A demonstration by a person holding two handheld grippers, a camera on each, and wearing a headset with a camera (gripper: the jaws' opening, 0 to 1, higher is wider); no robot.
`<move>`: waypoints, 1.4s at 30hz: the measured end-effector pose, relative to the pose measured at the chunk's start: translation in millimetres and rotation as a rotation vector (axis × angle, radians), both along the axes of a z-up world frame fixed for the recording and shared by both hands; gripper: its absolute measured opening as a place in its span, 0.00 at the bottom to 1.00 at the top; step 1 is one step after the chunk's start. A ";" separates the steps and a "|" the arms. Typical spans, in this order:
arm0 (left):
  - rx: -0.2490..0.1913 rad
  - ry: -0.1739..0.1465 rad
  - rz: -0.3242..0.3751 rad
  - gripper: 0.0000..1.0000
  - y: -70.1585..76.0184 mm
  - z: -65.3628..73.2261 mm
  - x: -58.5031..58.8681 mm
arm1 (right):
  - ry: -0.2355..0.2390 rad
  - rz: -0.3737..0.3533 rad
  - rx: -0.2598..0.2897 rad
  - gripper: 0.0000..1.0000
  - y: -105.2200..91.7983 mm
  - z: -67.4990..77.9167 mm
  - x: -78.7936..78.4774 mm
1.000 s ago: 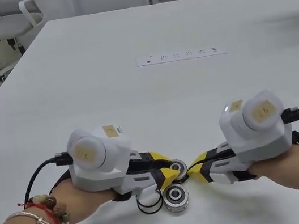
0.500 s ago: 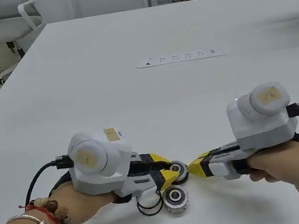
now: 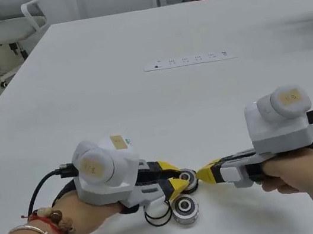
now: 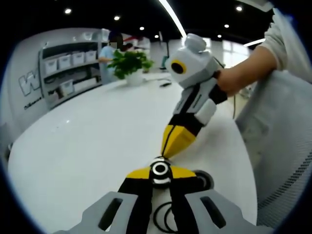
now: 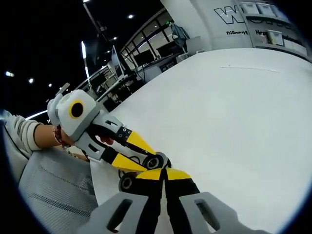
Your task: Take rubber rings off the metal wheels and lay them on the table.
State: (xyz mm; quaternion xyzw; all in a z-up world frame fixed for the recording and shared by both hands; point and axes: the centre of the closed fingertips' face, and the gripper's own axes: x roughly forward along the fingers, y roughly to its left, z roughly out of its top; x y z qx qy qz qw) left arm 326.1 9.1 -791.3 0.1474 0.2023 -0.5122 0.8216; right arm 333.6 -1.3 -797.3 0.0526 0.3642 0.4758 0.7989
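Since the earlier frames the right gripper (image 3: 204,175) has rolled, and its body now sits lower and farther right. Its tips keep the same spot, and the left gripper (image 3: 178,181) has barely shifted.

Left gripper: jaws closed on the held wheel (image 4: 160,169), close above the table (image 3: 141,95).

Right gripper: jaws pressed together, tips meeting that wheel's rim from the opposite side. Whether rubber is pinched between them cannot be told.

The free wheel (image 3: 184,206) lies flat on the table just beside the held one. Two black rings (image 3: 155,214) lie overlapped next to it, under the left gripper.

Handling, as a judgement: a ring is probably light, soft and stretchy, seated snugly round the rim, so it should peel rather than slide. The metal wheel is stiff, heavier and smooth, and may twist in the jaws under a sideways pull. The best hold is a small fold of rubber at the ring's outer edge, with the wheel clamped across its flat faces.
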 end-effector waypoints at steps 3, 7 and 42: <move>0.002 -0.001 -0.001 0.14 -0.6 0.3 -1.2 | -0.002 0.002 -0.002 0.00 1.0 0.3 -0.5; 0.004 -0.003 -0.001 0.14 -0.8 0.2 -2.1 | -0.006 0.005 -0.007 0.00 1.0 0.3 -0.6; 0.010 -0.014 -0.002 0.13 -0.6 0.1 -3.2 | -0.030 0.032 -0.009 0.00 7.8 7.3 -5.5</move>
